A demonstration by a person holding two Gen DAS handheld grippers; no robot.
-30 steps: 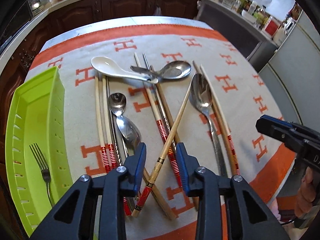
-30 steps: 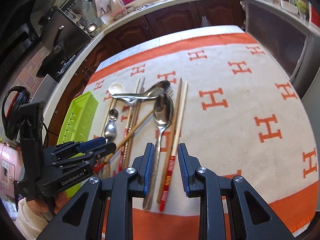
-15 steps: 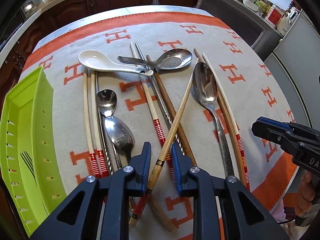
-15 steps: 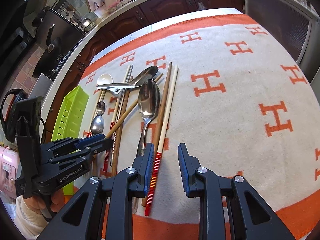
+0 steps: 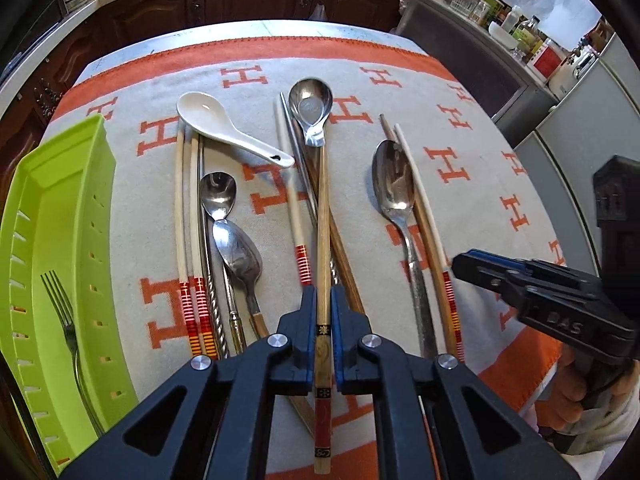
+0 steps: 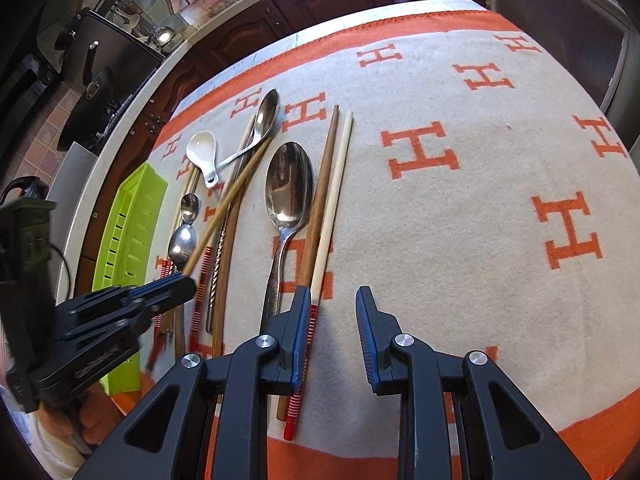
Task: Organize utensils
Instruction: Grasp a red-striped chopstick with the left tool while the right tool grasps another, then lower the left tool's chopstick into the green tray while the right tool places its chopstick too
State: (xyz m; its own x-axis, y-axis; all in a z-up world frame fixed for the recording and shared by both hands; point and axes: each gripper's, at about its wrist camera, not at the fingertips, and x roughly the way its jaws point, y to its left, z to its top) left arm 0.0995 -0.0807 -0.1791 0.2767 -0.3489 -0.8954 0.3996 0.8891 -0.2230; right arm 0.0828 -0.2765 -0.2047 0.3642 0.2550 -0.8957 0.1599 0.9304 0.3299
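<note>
Bamboo chopstick (image 5: pixel 323 216) now clamped in left gripper (image 5: pixel 323 312); right gripper (image 6: pixel 332 320) stays apart.

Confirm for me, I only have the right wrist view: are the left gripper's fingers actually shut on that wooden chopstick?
Observer: Yes. The left gripper has its fingers shut on the wooden chopstick, and the red decorated end sticks out behind them.
Operator: Good. Is anything in the green tray? I only see its outer wall.
Observer: One fork lies in the green tray, tines pointing away from the gripper.
</note>
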